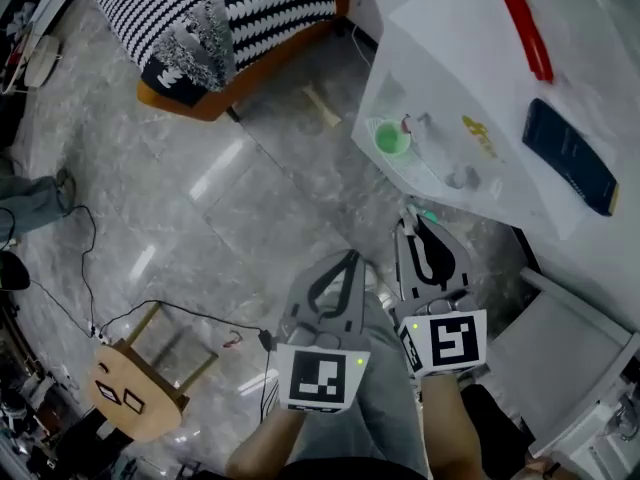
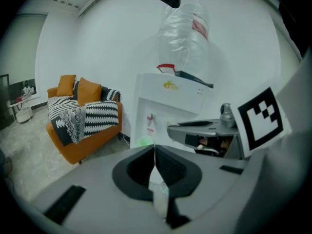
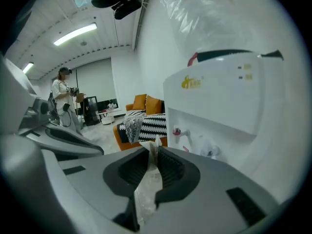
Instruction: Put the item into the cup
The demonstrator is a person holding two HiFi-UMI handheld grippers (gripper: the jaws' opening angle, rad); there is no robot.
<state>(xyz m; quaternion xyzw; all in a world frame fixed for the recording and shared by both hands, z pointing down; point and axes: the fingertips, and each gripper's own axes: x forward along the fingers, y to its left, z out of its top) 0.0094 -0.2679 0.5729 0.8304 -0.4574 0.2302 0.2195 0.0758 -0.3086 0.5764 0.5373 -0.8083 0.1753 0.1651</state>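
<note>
Jaws on the right gripper are pinched on a pale crinkly packet with its tip poking out past them, so the item's in hand. Left gripper is closed up with nothing in it, just beside the right one. Further out, the green cup sits in the tap bay of the water dispenser, well ahead of both grippers. Looks like the carry step to me. Next move would be reaching the right gripper over the cup's mouth, then letting go. Small opening, so line it up carefully.
</note>
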